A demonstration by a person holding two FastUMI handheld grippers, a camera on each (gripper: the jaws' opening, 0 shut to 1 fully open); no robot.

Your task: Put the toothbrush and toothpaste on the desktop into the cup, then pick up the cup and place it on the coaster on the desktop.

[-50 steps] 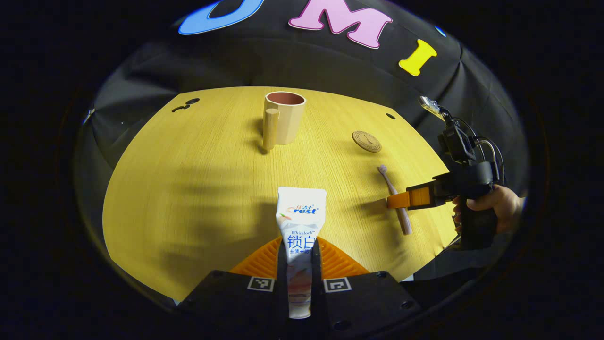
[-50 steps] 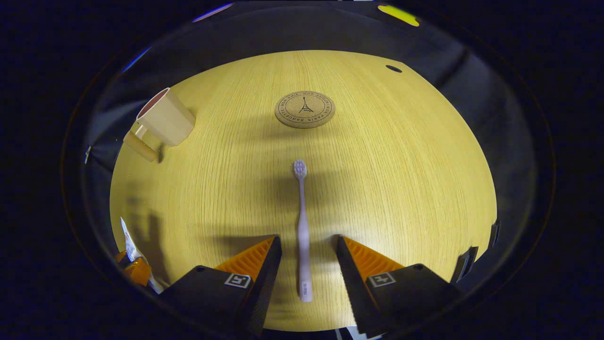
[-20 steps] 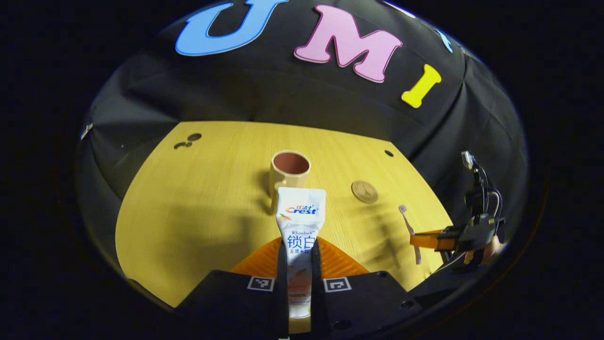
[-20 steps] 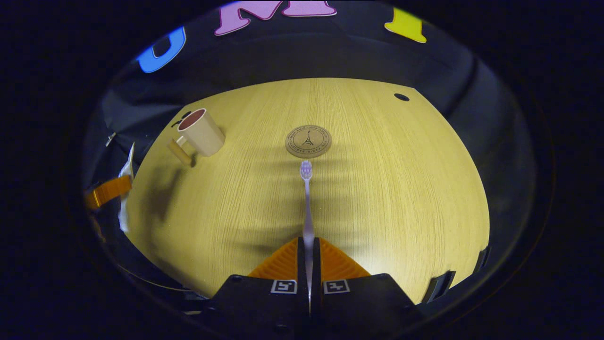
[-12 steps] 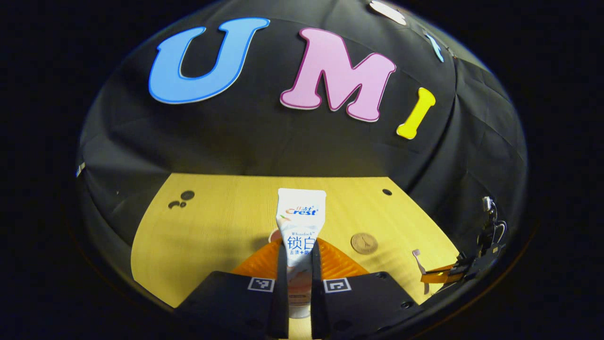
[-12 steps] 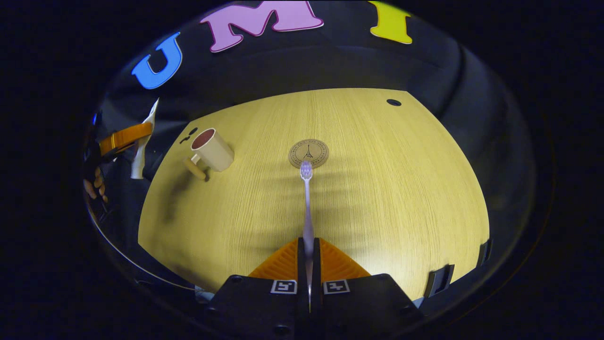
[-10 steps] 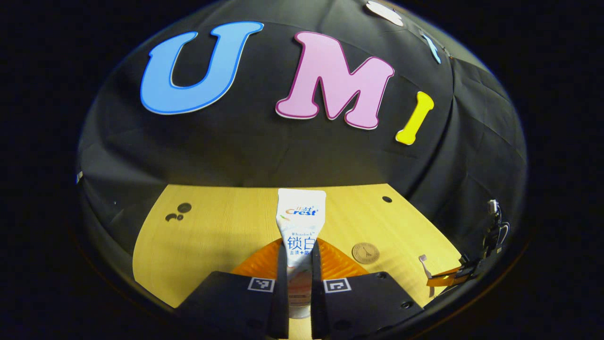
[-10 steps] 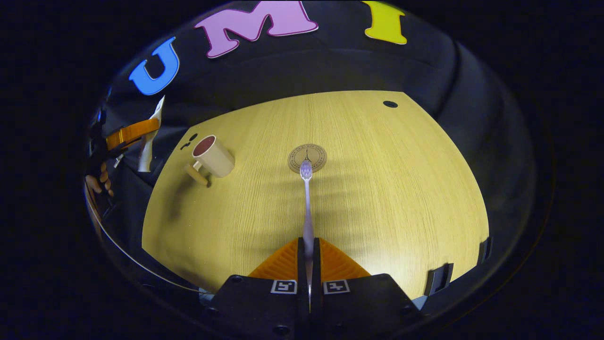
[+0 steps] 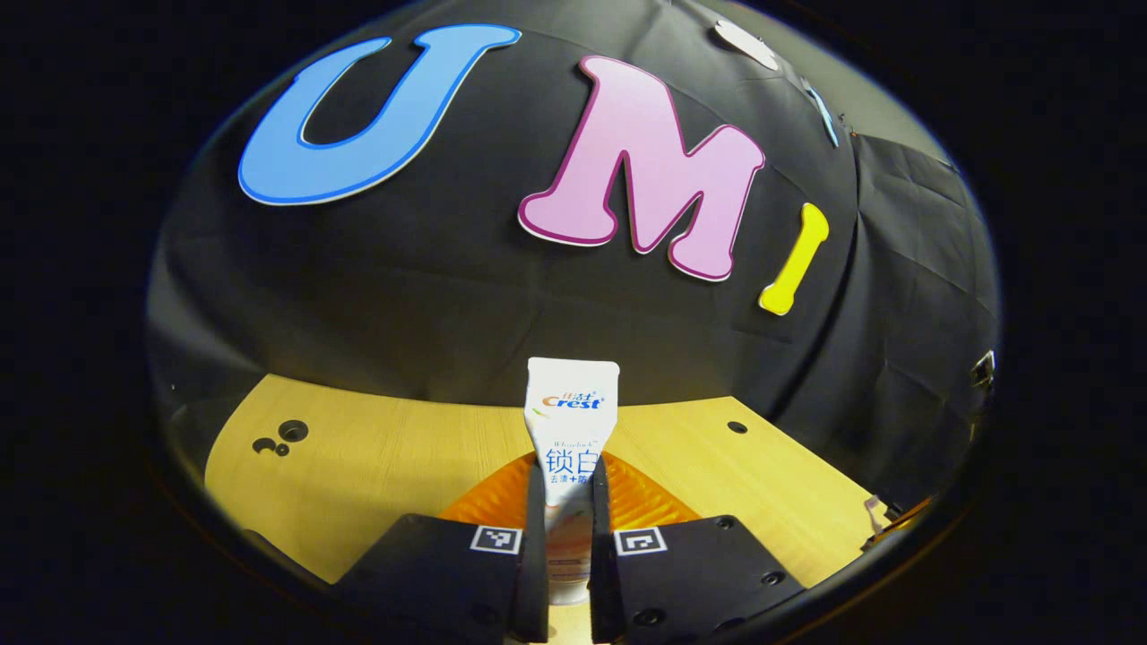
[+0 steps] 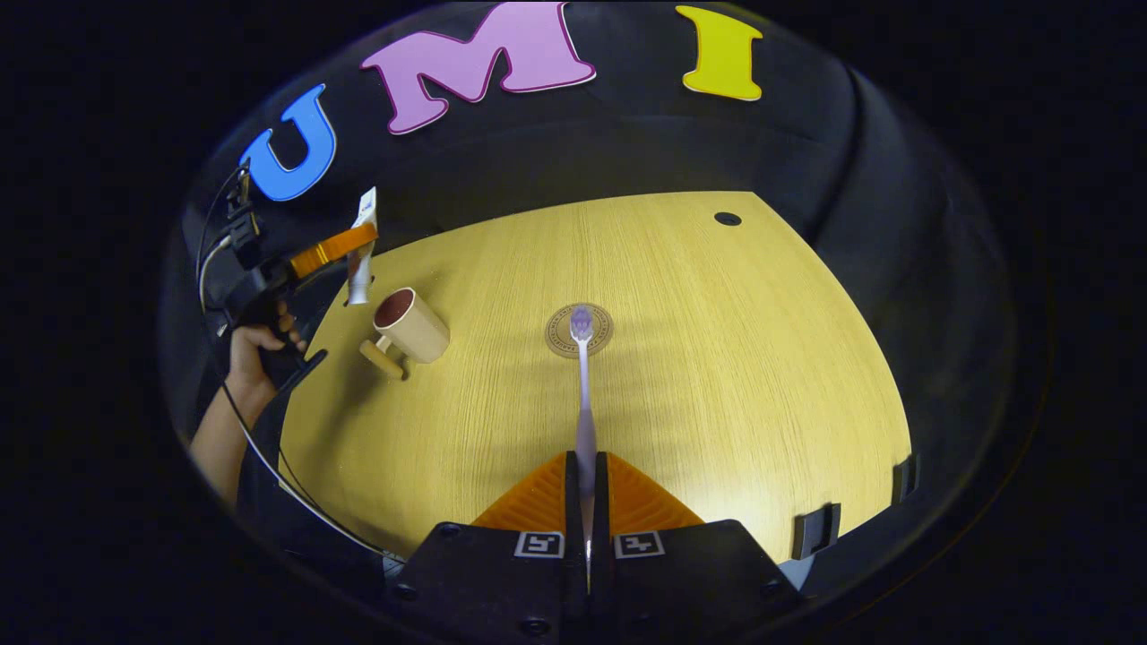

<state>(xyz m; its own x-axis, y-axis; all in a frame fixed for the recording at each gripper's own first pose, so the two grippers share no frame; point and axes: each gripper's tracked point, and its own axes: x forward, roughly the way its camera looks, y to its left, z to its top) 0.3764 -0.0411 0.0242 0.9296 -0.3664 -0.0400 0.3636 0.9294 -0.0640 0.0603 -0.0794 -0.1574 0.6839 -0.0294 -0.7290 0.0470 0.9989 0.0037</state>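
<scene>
In the left gripper view my left gripper [image 9: 568, 475] is shut on the white toothpaste tube [image 9: 571, 421], which stands upright between its fingers, high above the wooden desk [image 9: 394, 457]. The right gripper view has that left gripper [image 10: 333, 251] holding the tube [image 10: 360, 255] above and behind the beige cup [image 10: 412, 325], whose handle points to the near left. My right gripper [image 10: 586, 470] is shut on the pale toothbrush [image 10: 583, 394], head pointing forward over the round cork coaster [image 10: 579, 331]. The toothbrush is lifted off the desk.
A hand and forearm [image 10: 240, 367] hold the left gripper at the desk's left edge, with a cable hanging below. Small dark holes [image 10: 727, 219] mark the desk's far corners. Black clips [image 10: 815, 532] sit on the near right edge.
My left gripper has risen and tilted up with the toothpaste, moving toward the cup, which has dropped out of its view. My right gripper holds the toothbrush a little higher.
</scene>
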